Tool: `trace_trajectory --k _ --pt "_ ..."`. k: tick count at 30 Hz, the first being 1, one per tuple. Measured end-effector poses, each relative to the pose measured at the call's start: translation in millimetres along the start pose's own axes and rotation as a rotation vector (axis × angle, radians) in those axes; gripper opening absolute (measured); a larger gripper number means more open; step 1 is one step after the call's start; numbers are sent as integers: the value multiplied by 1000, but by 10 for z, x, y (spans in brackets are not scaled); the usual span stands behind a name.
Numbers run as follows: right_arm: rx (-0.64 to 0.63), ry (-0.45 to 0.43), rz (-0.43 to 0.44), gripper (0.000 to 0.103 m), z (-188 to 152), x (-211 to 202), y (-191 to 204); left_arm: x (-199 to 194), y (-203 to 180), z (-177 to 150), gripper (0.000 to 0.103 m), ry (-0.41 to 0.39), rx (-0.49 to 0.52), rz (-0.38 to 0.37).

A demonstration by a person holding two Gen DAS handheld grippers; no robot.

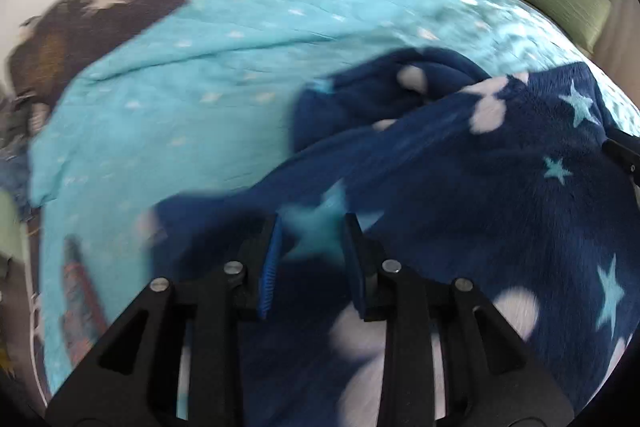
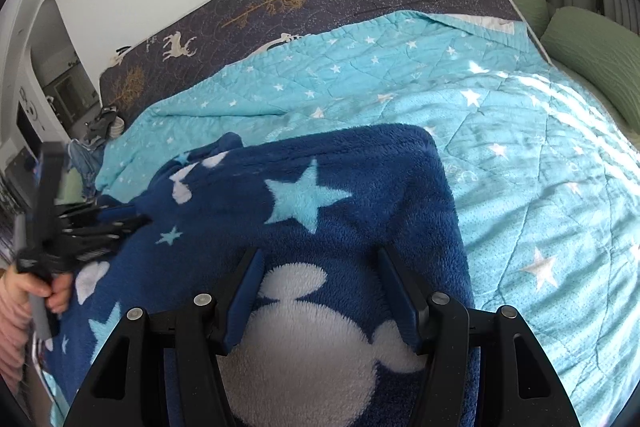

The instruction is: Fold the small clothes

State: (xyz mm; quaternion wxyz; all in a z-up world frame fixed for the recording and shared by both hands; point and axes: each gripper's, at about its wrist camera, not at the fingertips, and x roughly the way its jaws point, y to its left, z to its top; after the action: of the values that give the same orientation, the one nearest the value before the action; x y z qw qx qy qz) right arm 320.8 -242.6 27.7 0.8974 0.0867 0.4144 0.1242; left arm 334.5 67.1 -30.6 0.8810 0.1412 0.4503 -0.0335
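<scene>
Across the bed's turquoise quilt (image 2: 500,131) lay a navy fleece (image 2: 360,179), right gripper (image 2: 320,291) spread above it, left gripper (image 1: 312,247) blurred at nine o'clock, its jaws apart astride a fold, likely for folding

The left wrist view is motion-blurred: the star print on the navy fleece garment (image 1: 460,187) smears, worst near six o'clock. Its lower part runs off the frame at five o'clock. In the right wrist view, the left gripper (image 2: 132,217) at nine o'clock is blurred, its jaw state unreadable.
</scene>
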Motion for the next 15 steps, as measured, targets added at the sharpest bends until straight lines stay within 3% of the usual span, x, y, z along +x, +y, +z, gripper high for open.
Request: trace_trajectory --k 3,5,7,11,15 --pt "-31 -15 -38 61 -3 -25 73 -317 110 -214 36 -49 -58 -17" --pt "-43 -25 -54 62 -8 -59 109 -501 172 -395 50 -73 -106 -33" --pt "-39 -34 -47 62 -4 -116 158 -693 194 -617 57 -96 -154 -51" --pt "-36 -39 -21 62 7 -262 298 -855 154 -969 64 -96 -219 -73" --pt "-139 -97 -70 62 -41 -583 642 -940 72 -1261 66 -83 -267 -67"
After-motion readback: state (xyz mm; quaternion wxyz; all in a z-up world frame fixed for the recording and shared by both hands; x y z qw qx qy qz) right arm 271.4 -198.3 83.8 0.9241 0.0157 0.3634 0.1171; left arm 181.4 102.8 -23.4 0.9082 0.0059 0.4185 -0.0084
